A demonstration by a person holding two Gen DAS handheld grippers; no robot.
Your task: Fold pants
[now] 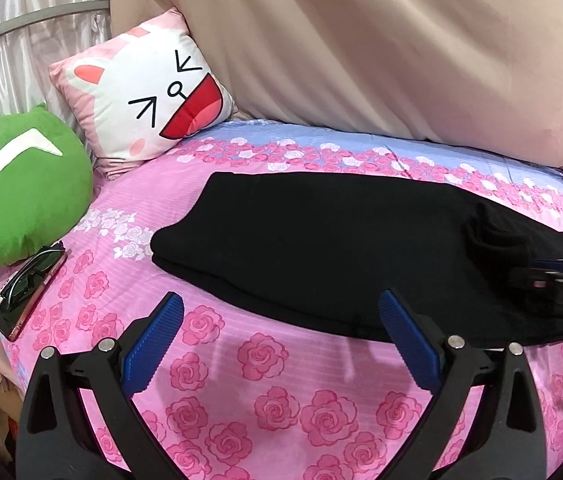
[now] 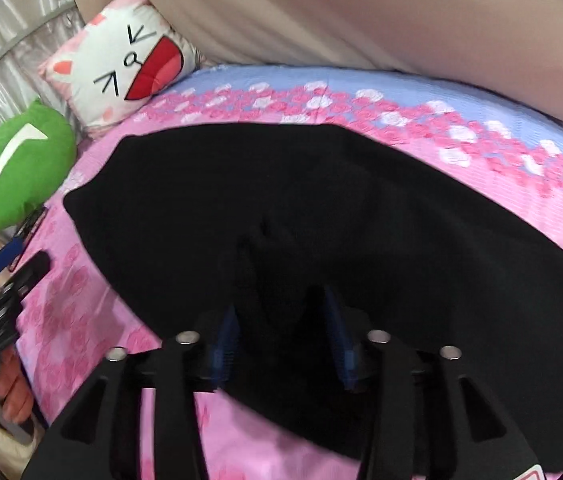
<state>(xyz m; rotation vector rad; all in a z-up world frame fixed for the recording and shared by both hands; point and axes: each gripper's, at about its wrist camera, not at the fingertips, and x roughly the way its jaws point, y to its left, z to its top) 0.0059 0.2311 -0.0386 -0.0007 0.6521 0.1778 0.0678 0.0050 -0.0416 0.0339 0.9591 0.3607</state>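
Black pants lie folded into a long band across the pink rose bedsheet. My left gripper hovers open at the band's near edge, with nothing between its blue pads. At the right end of the pants, a small ridge of cloth is bunched up beside my right gripper. In the right wrist view, the right gripper points down onto the pants with its jaws apart and black cloth rising between them; the picture is blurred. The left gripper and the hand holding it show at that view's left edge.
A white cat-face cushion and a green plush sit at the bed's far left. A phone with sunglasses on it lies near the left edge. Beige fabric hangs behind the bed.
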